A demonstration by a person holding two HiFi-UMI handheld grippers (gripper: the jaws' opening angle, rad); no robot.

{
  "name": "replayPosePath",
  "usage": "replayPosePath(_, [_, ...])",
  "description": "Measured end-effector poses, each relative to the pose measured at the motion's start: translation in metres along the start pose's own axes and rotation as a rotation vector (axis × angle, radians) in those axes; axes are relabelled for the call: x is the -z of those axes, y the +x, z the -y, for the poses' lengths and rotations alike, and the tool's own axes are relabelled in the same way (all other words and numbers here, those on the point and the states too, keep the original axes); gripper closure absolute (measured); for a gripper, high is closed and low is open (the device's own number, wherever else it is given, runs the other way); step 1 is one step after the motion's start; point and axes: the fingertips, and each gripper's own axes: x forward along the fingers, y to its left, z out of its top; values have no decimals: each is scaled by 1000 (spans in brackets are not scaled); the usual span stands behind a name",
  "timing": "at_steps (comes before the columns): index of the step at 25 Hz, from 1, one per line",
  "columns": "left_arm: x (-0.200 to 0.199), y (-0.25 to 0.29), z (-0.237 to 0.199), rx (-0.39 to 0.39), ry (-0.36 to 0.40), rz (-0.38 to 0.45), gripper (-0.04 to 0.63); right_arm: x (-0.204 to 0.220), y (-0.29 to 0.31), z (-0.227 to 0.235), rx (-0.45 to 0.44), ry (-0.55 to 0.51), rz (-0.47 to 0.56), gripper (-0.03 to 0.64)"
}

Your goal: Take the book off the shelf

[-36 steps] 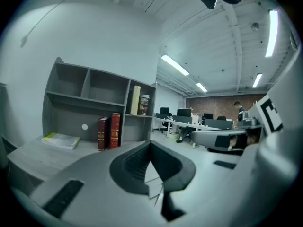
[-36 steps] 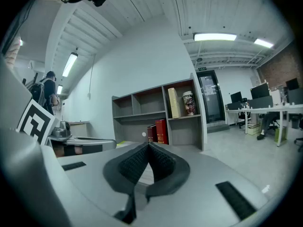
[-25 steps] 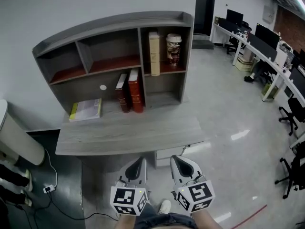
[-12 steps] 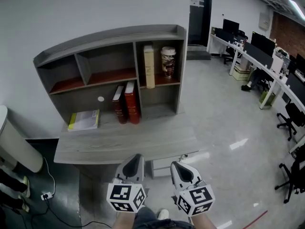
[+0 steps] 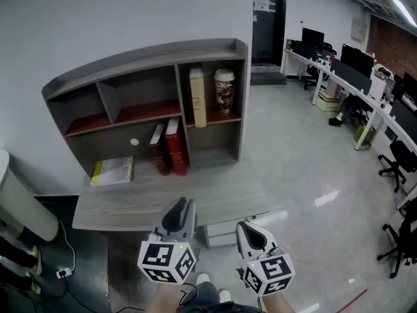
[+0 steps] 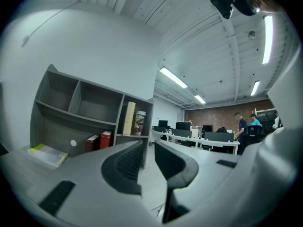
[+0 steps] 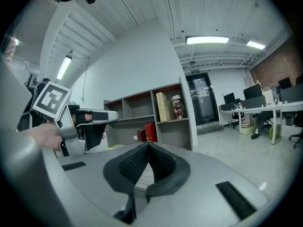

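A grey shelf unit (image 5: 146,56) stands on a grey desk (image 5: 124,207). A tall tan book (image 5: 197,97) stands upright in the upper right compartment, next to a patterned jar (image 5: 224,91). Two red books (image 5: 168,147) lean in the lower middle bay. A yellow-green book (image 5: 112,171) lies flat at the lower left. My left gripper (image 5: 184,212) hovers at the desk's front edge. Its jaws are opening, with a narrow gap and nothing between them (image 6: 149,148). My right gripper (image 5: 251,235) stays lower, in front of the desk, shut and empty (image 7: 148,148).
A white cylindrical object (image 5: 19,197) stands left of the desk, with cables and a plug (image 5: 58,266) on the dark floor below. Office desks with monitors (image 5: 352,64) and black chairs (image 5: 397,162) line the right side. Glossy floor lies between them and me.
My left gripper has moved up and forward to the desk's front edge, and its jaws have parted slightly. The head view has pulled back a little. The right gripper has barely moved.
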Motion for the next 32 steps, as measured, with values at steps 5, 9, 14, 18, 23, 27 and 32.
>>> replayPosePath(5, [-9,21,-6,-6,-1,9,523,1,5,13,15,2,-8,609])
replayPosePath(9, [-12,39,-9,-12,19,-7,512,2,14,24,31,12,-23,609])
replayPosePath(14, [-13,65,-15,-15,20,-30,486,-3,32,33,34,4,-26,609])
replayPosePath(18, [-14,85,-19,-14,18,-39,472,-5,45,42,40,-2,-34,609])
replayPosePath(23, [-15,109,-26,-13,26,-46,457,-1,63,53,48,-2,-55,609])
replayPosePath(27, [-14,130,-35,-14,26,-59,448,1,80,63,52,4,-70,609])
replayPosePath(32, [-13,156,-44,-14,23,-71,442,1,101,75,54,12,-81,609])
